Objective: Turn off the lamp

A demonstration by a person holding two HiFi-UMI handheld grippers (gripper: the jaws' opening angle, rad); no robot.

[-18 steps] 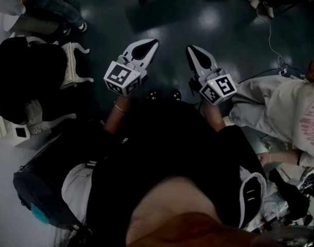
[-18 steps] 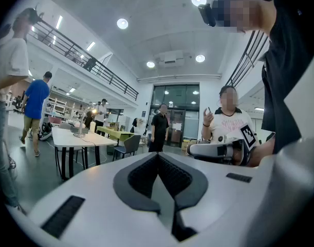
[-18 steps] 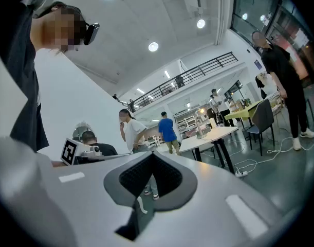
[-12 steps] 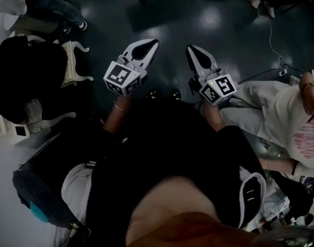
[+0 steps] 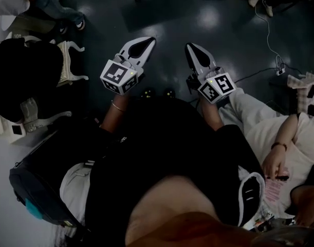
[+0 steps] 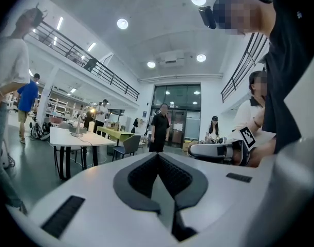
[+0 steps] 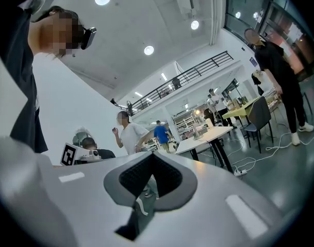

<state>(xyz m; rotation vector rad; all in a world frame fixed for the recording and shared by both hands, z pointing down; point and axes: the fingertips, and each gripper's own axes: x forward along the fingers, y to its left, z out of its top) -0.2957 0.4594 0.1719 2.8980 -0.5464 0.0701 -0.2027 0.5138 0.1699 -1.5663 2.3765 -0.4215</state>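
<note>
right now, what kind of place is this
Probably a big open-plan lab or workshop hall. It has a high white ceiling with round ceiling lights, a railed mezzanine along the wall, a white table with chairs, and a loose cable across the dark floor.

White tapered shell on left gripper; dark grey ribbed pads line fingers; black slots in shell behind fingers. Behind fingers, left cube: black-and-white square markers, small lit dot. Same build on right gripper, with right cube. Thin bracelet behind left cube. Black top.
</note>
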